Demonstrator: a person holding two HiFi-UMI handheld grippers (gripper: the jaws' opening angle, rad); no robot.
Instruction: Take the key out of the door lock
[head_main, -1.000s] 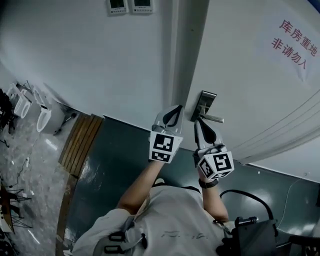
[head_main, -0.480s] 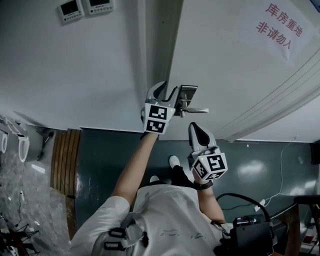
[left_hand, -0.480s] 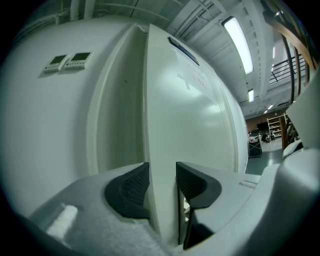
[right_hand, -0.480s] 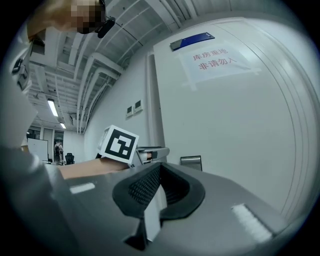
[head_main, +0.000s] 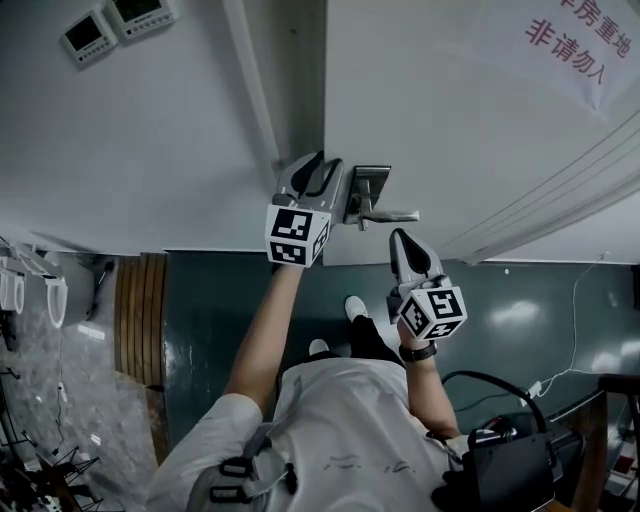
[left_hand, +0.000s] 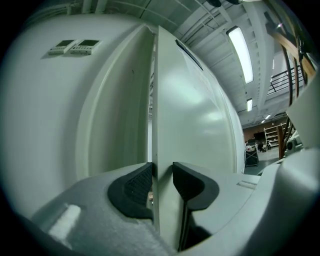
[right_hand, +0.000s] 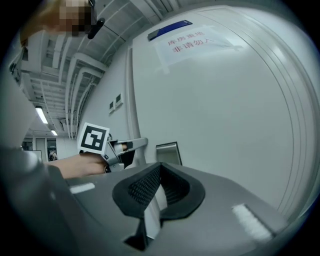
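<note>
My left gripper is up at the door, at its free edge, just beside the lock plate. Its jaws stand apart and have just been closing a little. The door's edge runs up between the pads: one pad sits hard by the edge, the other over the door's face. I see no clamp there.

My right gripper is just under the lever, not touching it, jaws together. A pale sliver shows low in the seam between its pads. It could be the key or part of the gripper; I cannot tell.

The key cannot be made out in any view. The lock plate and lever sit at the door's free edge, and no key head shows on them from my angles.

Step, as I judge it: left steadies the door at its edge while right works at the lock. I cannot settle whether the key is out yet.

Next, if the key is in the lock:
- open the right jaws and bring them square onto the key's head
- close firmly and pull straight out along the key's line, with no twist
- use the left gripper to stop the door swinging

If the sliver is the key, draw the right gripper clear and hold the grip.
</note>
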